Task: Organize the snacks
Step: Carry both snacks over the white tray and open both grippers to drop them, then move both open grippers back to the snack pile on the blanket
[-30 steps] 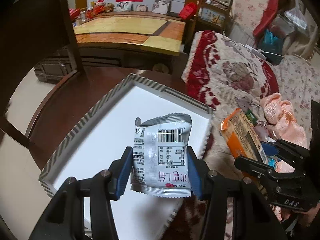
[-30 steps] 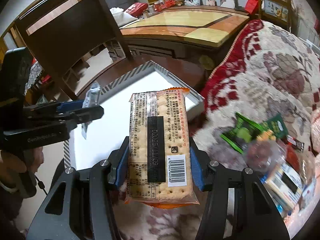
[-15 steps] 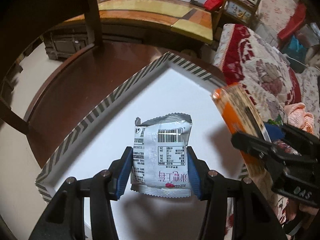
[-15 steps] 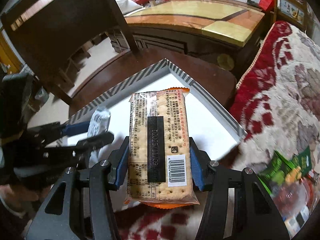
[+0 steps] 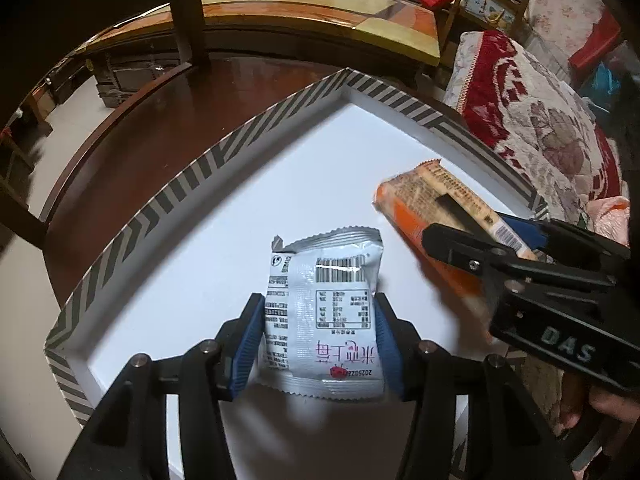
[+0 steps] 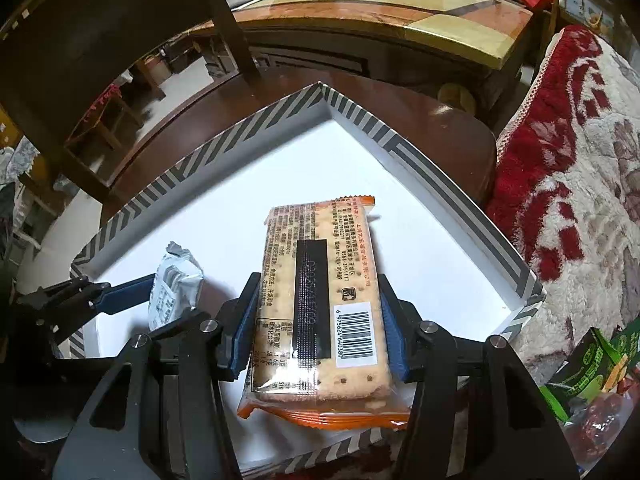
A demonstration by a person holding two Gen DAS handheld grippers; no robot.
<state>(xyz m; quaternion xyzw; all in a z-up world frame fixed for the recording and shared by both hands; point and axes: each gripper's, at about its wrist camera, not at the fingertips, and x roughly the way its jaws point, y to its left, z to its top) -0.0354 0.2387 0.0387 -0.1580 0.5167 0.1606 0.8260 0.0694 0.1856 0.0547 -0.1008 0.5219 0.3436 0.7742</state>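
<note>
A silver snack packet [image 5: 328, 300] with a barcode sits between the blue pads of my left gripper [image 5: 318, 308], low over the white floor of a box. The jaws are opening, but the pads still touch the packet's sides. My right gripper [image 6: 318, 292] holds an orange cracker pack [image 6: 320, 280] lengthwise just above the same box; its jaws are also opening, with the pack still between the pads. In the left wrist view the cracker pack [image 5: 432, 200] comes in from the right. In the right wrist view the silver packet [image 6: 174, 284] is at the left. The box rim [image 5: 200, 172] has grey chevron stripes.
The box stands on a dark round wooden table [image 5: 140, 128]. A red and cream floral blanket [image 6: 580, 160] lies right of it, with a heap of green and red snack packs [image 6: 592, 372] on it. A dark chair back [image 6: 100, 40] rises at left; a long wooden table [image 6: 400, 12] stands behind.
Both grippers have come down over the box with their packs. The right gripper moved left, from above the blanket to inside the box beside the left gripper.
</note>
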